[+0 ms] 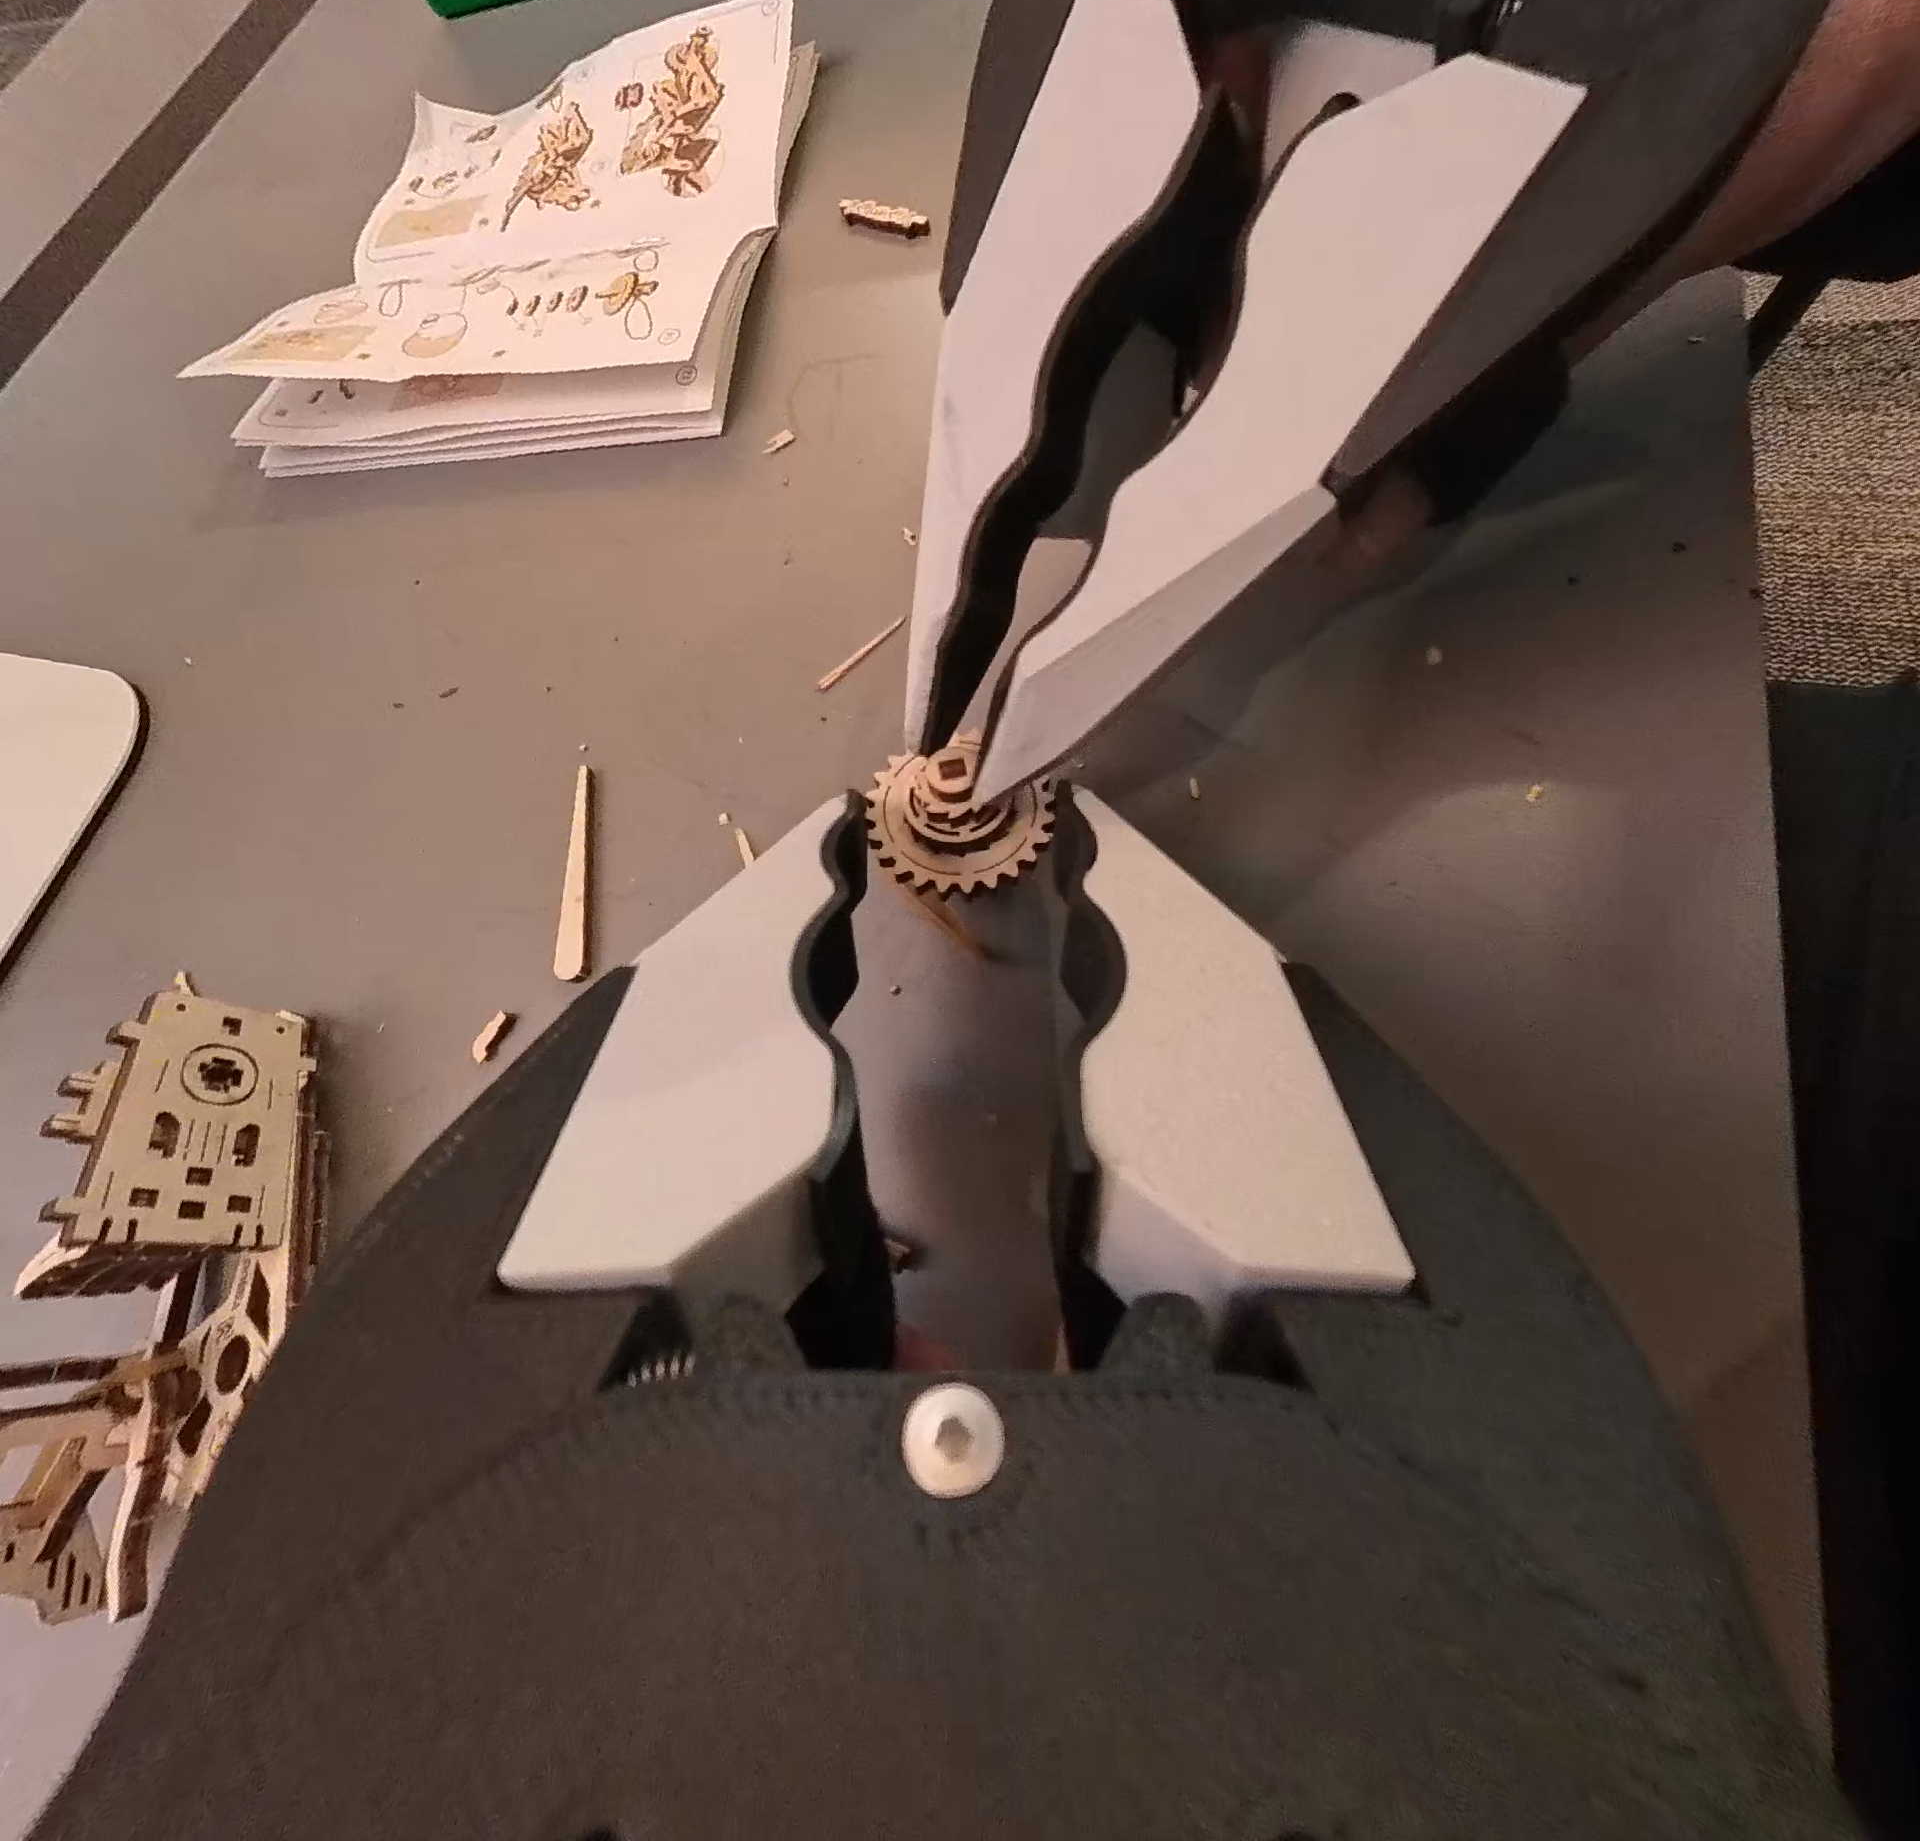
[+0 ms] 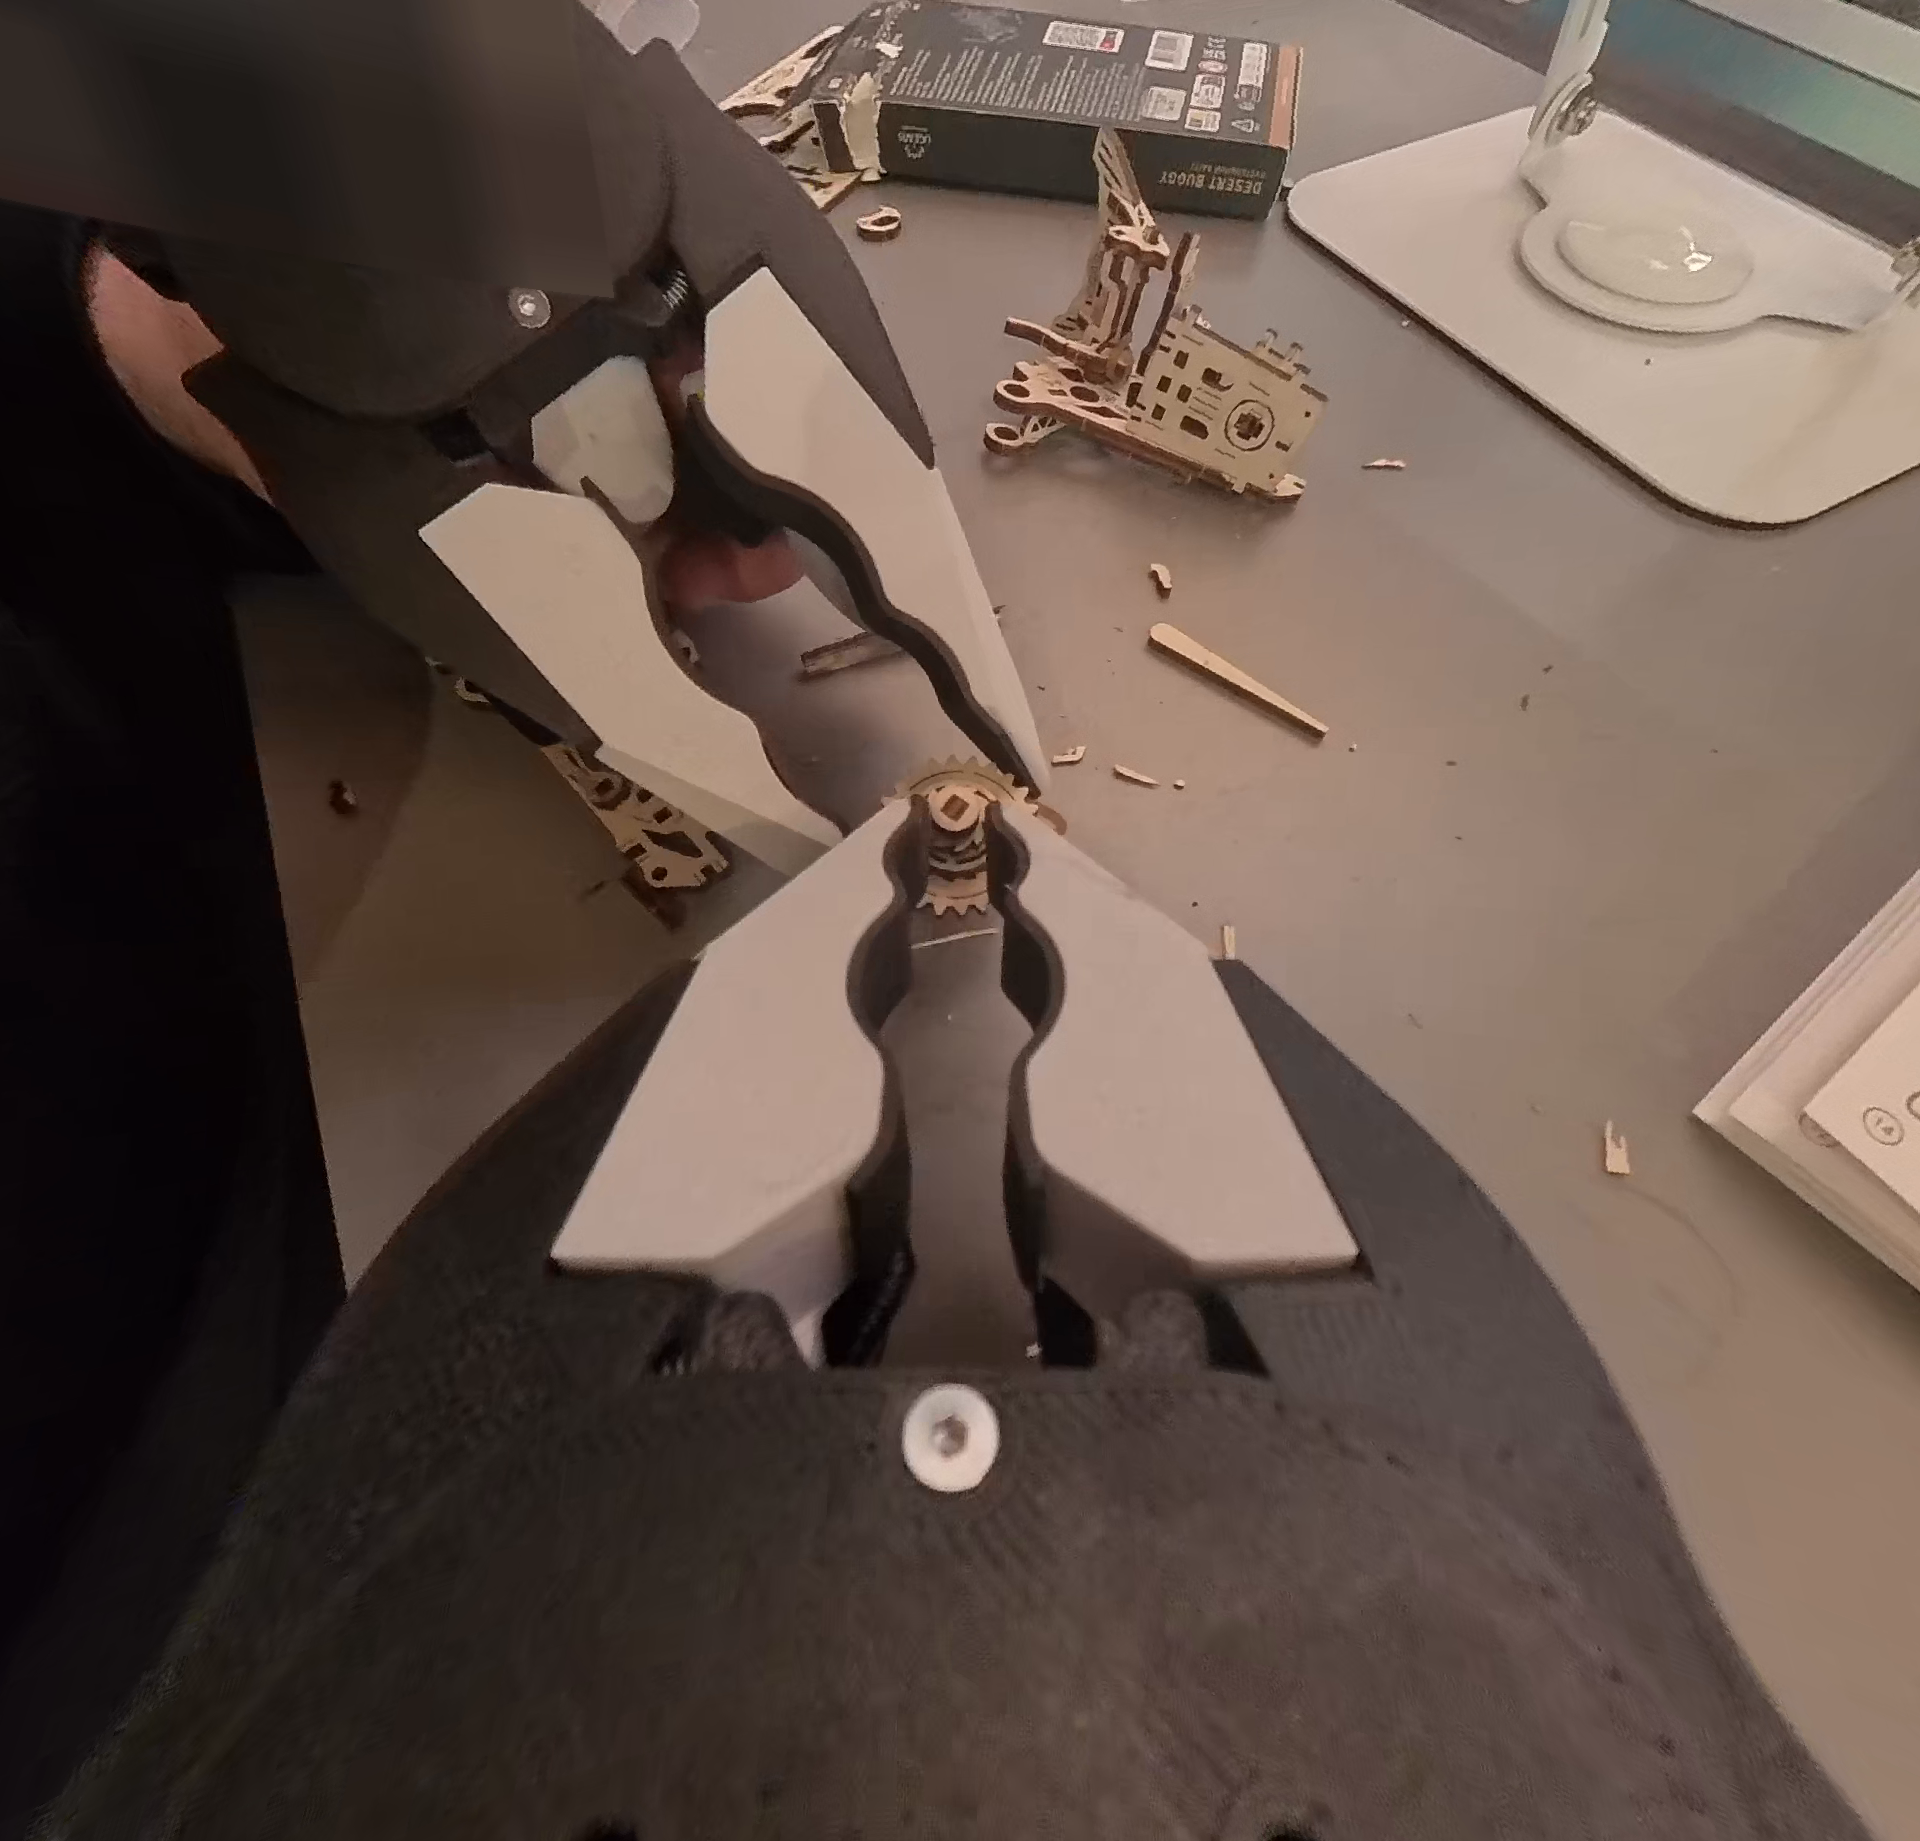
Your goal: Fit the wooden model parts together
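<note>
A wooden gear wheel (image 1: 966, 851) with a stack of small discs and a square-holed cap (image 1: 951, 779) on its hub is held above the grey table (image 1: 1351, 960). My left gripper (image 1: 966, 825) is shut on the gear's toothed rim, one pad on each side. My right gripper (image 1: 961, 763) comes down from above, shut on the hub stack. In the right wrist view, my right gripper (image 2: 953, 835) pinches the hub stack (image 2: 951, 846) below the cap. The left gripper (image 2: 930, 799) reaches in from the upper left, its far fingertip (image 2: 1023, 768) on the gear's teeth (image 2: 961, 778).
An open instruction booklet (image 1: 540, 233) lies at the back left. A partly built wooden model (image 1: 177, 1168) (image 2: 1174, 389) stands nearby. A black box (image 2: 1049, 98), a white stand base (image 2: 1610, 337), a wooden stick (image 2: 1236, 679) and scattered chips lie around. The table edge (image 1: 1756, 648) is close. The tips of both grippers are at nearly the same place.
</note>
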The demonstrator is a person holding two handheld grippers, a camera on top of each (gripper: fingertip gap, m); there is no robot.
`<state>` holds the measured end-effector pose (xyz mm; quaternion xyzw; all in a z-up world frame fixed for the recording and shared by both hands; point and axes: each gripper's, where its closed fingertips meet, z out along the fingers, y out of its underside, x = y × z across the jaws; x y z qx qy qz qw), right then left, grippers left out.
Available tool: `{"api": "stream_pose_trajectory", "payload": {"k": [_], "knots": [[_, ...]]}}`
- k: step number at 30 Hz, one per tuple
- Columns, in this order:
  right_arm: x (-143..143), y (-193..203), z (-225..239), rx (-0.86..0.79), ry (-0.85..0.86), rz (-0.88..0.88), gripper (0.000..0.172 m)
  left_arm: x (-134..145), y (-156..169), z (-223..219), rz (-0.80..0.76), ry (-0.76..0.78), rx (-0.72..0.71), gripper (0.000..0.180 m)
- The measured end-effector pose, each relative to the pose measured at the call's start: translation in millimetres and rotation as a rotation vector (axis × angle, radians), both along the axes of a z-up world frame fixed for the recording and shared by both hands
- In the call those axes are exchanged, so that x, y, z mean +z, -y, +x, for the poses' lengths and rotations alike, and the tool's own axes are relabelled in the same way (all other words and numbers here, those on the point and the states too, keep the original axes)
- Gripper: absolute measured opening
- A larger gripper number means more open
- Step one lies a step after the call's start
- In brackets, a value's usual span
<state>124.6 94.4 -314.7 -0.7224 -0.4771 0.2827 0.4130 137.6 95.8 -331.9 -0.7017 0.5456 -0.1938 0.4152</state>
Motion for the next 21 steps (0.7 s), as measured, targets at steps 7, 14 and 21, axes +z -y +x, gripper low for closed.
{"api": "stream_pose_trajectory", "payload": {"k": [7,14,21], "knots": [[-0.1,0.4,-1.3,0.027,0.098,0.137,0.005,-0.4,-0.3,-0.2,-0.003,-0.002,0.002,0.034],[0.4,0.1,-1.7,0.044,0.182,0.264,0.004,-0.9,-0.8,-0.4,-0.011,-0.003,0.004,0.034],[0.6,-1.0,-2.3,0.044,0.173,0.269,0.004,-1.1,-1.6,-0.8,-0.013,-0.004,0.01,0.034]]}}
